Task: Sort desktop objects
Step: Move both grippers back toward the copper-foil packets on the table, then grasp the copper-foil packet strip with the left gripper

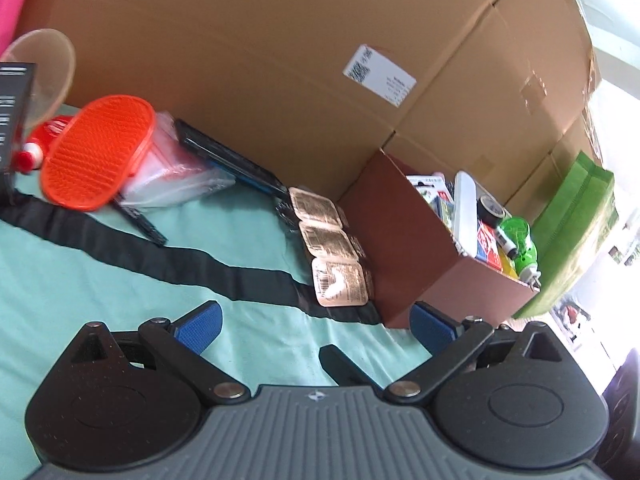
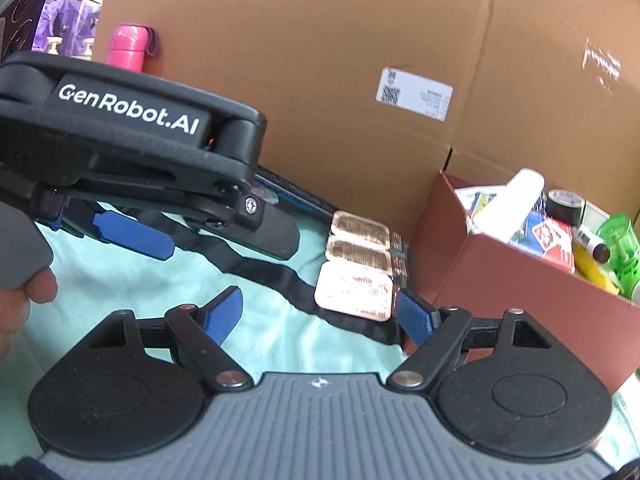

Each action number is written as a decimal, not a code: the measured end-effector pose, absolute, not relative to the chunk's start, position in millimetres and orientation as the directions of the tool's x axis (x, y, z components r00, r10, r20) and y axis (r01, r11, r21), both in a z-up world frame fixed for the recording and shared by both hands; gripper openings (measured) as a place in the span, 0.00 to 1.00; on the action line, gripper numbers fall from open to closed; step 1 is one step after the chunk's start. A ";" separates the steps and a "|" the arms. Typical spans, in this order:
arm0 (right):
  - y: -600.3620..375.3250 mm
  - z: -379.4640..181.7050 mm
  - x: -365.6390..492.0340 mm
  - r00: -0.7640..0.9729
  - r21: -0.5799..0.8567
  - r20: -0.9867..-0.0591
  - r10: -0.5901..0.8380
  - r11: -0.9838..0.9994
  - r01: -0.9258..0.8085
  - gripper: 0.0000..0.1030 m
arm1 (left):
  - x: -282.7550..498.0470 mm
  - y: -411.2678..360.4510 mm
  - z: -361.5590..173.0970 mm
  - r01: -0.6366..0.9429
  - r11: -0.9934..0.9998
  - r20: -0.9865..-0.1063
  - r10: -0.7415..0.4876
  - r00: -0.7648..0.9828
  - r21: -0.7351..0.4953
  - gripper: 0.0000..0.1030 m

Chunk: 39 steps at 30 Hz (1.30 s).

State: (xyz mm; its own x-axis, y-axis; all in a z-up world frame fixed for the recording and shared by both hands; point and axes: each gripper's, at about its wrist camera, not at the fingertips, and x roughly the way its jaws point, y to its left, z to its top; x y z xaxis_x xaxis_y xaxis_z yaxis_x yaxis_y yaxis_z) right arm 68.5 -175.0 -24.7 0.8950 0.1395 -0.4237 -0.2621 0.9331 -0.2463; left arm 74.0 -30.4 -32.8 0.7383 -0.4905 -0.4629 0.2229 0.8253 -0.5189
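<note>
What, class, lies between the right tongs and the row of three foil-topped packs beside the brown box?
Nothing visible. The right tongs stand open over bare green cloth, and the nearest foil-topped pack lies just ahead. The black strap runs up to the packs from the left, and the brown box stands to their right.

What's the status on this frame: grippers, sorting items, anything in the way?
Left gripper open, empty. Right gripper open, empty. Three foil packets beside brown box. Black strap across cloth ahead.

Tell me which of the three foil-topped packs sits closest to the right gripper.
The palest, pinkish foil-topped pack at the row's near end, just ahead of the open right gripper.
</note>
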 end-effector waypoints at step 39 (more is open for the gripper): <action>-207.1 -28.3 65.4 0.899 -0.122 -0.436 0.037 0.987 -0.100 0.78 | 145.3 -66.5 -49.5 0.221 0.805 -0.553 -0.551 0.625 -0.551 0.03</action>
State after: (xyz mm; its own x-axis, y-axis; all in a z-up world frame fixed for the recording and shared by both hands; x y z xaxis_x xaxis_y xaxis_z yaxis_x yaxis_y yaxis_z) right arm 65.4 -207.1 -28.3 0.8993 0.0372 -0.4358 -0.1002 0.9874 -0.1223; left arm 145.3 -66.5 -49.5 0.6249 -0.5506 -0.5535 0.2208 0.8047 -0.5511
